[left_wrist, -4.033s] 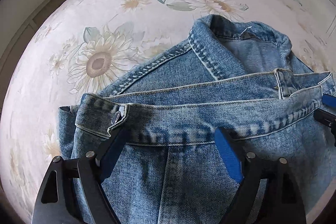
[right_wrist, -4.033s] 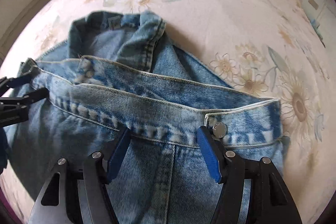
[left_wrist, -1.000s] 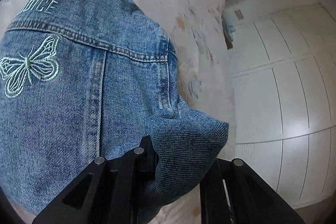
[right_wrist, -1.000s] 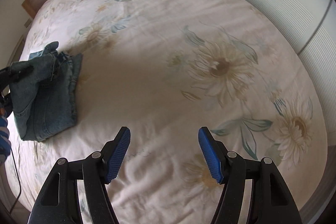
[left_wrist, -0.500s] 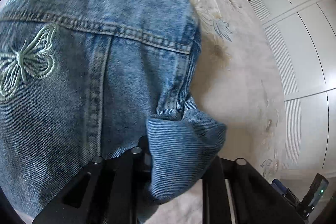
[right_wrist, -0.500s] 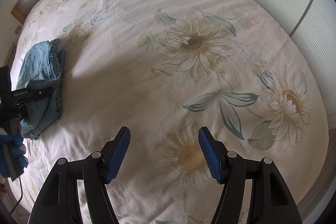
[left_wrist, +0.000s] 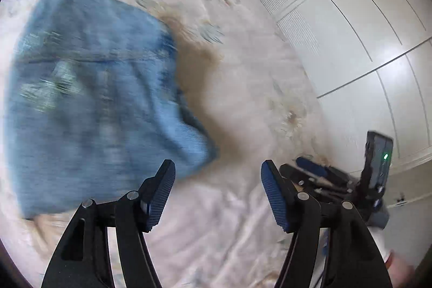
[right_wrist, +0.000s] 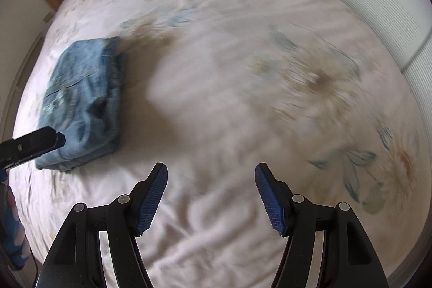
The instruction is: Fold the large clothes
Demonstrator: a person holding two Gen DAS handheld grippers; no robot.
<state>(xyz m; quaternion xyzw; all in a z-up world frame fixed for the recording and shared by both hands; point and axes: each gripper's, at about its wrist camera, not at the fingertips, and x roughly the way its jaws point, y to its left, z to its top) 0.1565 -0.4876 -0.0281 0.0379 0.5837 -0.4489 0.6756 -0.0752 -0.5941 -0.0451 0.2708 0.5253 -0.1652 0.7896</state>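
Denim jacket (right_wrist: 83,104) lies folded on floral bedspread (right_wrist: 229,72), wardrobe (left_wrist: 364,31) beside.

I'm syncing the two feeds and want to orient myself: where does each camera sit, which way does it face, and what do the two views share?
Left wrist: sits on the left gripper, looking down its open, empty fingers at the folded denim jacket on the bed; the right gripper shows at right.
Right wrist: sits on the right gripper, open and empty, looking down at the floral bedspread; the left gripper's tip shows at left.
Shared: the jacket, the bed, each other's gripper.
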